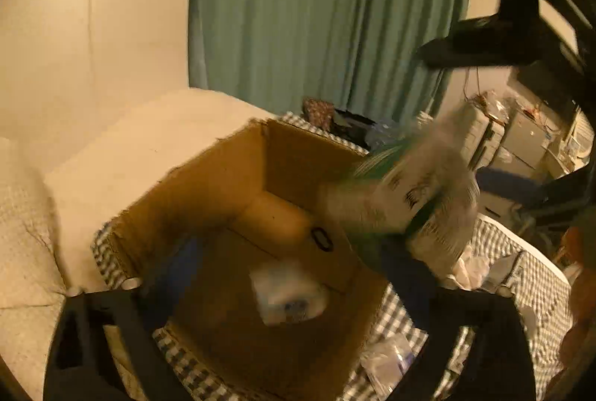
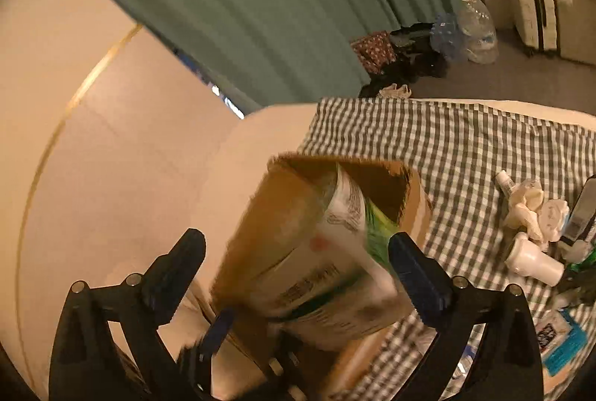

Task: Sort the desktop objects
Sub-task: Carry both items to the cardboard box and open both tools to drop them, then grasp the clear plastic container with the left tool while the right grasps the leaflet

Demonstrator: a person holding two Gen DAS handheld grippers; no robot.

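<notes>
- checked cloth (image 2: 465, 148) covers the surface, green curtain (image 1: 316, 10) behind.
- left gripper (image 1: 290, 274) spread wide, empty, over the open cardboard box (image 1: 208, 177).
- right gripper (image 2: 298, 263) also wide; pads don't press anything.
- white-green package (image 2: 335, 252), blurred, tilted at the box's rim.
- small white packet (image 1: 287, 293) on the box floor.
- tissues and white bottle (image 2: 532, 261) lie right of the box.

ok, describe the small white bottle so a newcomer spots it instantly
Start at the checked cloth, then look right of the cardboard box. Below the crumpled tissues lies the small white bottle, on its side: smooth, plain and hard-sided, unlike the wrinkled tissues.
</notes>
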